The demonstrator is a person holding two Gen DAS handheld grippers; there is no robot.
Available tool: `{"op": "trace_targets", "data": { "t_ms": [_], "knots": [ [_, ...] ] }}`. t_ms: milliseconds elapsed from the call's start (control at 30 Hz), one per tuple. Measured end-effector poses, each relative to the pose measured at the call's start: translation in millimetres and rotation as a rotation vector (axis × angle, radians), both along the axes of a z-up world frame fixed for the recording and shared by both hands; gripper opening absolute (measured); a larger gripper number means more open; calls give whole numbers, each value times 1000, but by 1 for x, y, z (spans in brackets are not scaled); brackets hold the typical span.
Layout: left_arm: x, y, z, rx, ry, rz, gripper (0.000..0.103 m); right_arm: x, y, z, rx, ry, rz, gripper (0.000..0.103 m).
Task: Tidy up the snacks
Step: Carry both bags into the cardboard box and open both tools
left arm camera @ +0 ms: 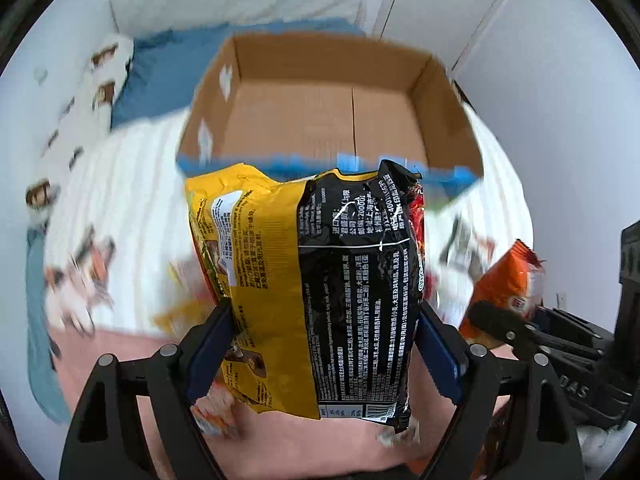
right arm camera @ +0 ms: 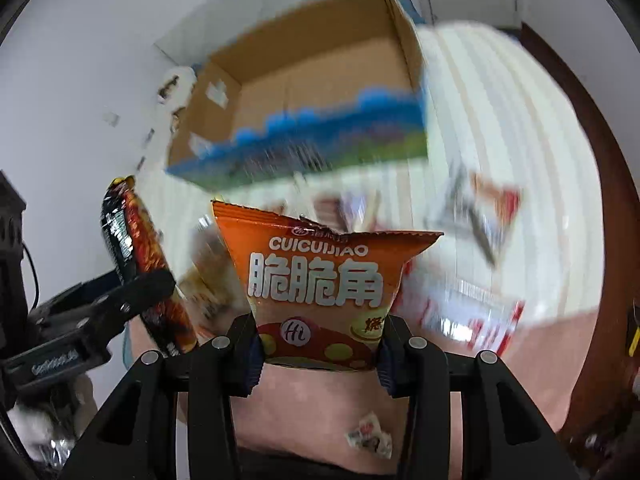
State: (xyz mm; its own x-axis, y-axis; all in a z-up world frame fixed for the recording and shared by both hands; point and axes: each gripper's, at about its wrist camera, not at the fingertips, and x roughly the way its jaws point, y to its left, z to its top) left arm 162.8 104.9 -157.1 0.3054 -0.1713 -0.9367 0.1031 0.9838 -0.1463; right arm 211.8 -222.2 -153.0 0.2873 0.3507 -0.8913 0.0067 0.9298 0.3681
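Observation:
My left gripper (left arm camera: 322,344) is shut on a large yellow and black snack bag (left arm camera: 312,280), held upright above the bed. My right gripper (right arm camera: 318,346) is shut on an orange snack bag (right arm camera: 320,288) with white Chinese lettering. An open cardboard box (left arm camera: 340,120) with a blue printed front sits ahead on the striped bedding; its inside looks bare. The box also shows in the right wrist view (right arm camera: 312,92). The orange bag (left arm camera: 508,280) shows at the right of the left wrist view, and the left gripper's bag (right arm camera: 140,256) at the left of the right wrist view.
Several loose snack packets lie blurred on the white striped bedding (left arm camera: 132,200), some at left (left arm camera: 80,280) and some at right (right arm camera: 480,216). A small wrapped candy (right arm camera: 370,438) lies on the pink sheet. A blue pillow (left arm camera: 168,64) sits behind the box. White walls surround the bed.

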Motion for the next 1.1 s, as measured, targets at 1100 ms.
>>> {"op": "trace_targets", "data": {
  "t_ms": [1100],
  "knots": [
    [332,-38,-122,9,313,-87,86,323,54,-126,-205,185,73,62]
  ]
}}
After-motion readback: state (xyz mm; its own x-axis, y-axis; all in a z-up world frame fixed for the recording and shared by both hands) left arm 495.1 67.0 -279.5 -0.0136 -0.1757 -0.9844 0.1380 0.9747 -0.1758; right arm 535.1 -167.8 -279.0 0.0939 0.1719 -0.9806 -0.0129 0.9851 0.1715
